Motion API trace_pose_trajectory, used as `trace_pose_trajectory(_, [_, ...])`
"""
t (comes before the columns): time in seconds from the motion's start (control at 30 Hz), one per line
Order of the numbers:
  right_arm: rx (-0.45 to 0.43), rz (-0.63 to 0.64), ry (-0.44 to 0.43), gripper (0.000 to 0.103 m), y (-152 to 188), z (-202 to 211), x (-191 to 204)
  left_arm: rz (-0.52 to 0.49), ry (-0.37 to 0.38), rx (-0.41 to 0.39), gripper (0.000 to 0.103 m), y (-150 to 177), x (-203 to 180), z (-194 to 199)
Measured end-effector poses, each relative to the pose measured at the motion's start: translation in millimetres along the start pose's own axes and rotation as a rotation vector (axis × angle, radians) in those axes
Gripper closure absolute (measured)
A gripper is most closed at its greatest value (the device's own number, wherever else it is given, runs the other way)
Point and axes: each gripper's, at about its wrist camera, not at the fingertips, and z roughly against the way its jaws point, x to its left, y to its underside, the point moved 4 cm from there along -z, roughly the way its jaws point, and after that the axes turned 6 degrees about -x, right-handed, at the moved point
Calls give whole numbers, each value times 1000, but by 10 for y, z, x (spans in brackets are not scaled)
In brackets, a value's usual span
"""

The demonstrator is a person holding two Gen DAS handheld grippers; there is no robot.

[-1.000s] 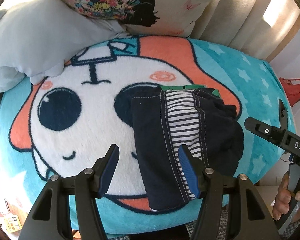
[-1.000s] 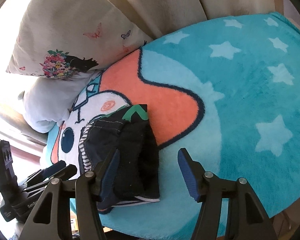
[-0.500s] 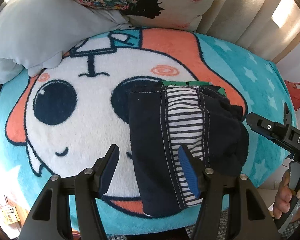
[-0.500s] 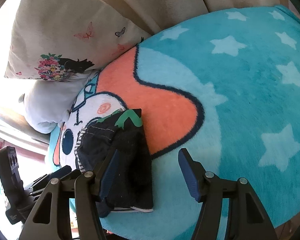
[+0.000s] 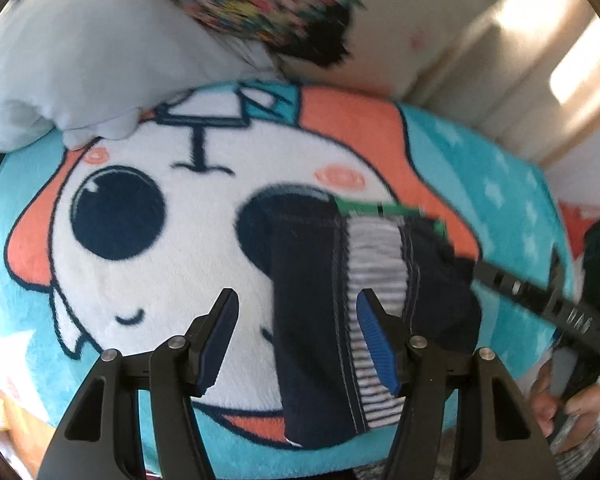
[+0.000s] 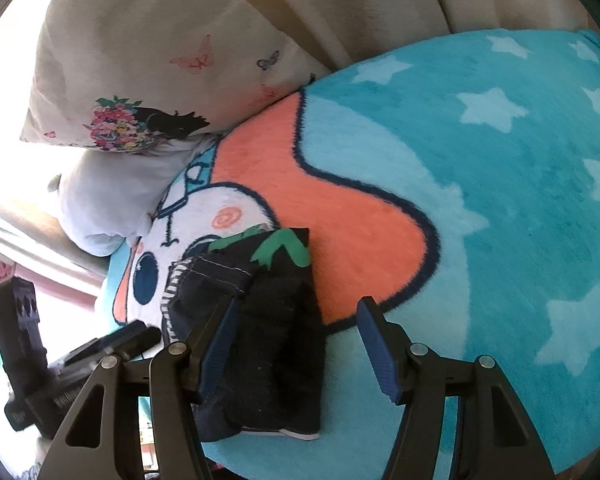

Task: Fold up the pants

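I see the folded pants lying on the cartoon-face blanket, over its right eye. My left tongs and right tongs both gape, released, holding nothing.

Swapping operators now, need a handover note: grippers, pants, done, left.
Left gripper: jaws open, empty, hovering at the near end of the pants.
Right gripper: jaws open, empty, at the bundle's right side.
Pants: compact dark bundle with the striped lining showing, lying on the cartoon blanket near its front edge, pillows behind.
Done: the folding looks largely complete.
Left: probably check the bundle is tidy, square it if needed, then pull both grippers clear.
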Motion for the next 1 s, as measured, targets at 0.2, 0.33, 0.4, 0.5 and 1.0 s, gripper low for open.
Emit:
trace_pose_trajectory(0.2, [18, -11, 2, 36, 34, -88, -37, 201, 109, 60, 43, 22, 338, -152])
trace_pose_trajectory(0.33, [33, -21, -8, 36, 66, -157, -59, 229, 214, 106, 43, 112, 277, -288])
trace_pose_trajectory(0.4, [38, -23, -20, 36, 70, -195, -48, 214, 256, 117, 43, 119, 191, -335])
trace_pose_trajectory(0.5, [51, -43, -50, 36, 76, -260, -50, 175, 287, 133, 42, 104, 62, -423])
trace_pose_trajectory(1.0, [90, -54, -142, 29, 175, -386, 121, 136, 397, 186, 0, -41, -71, -668])
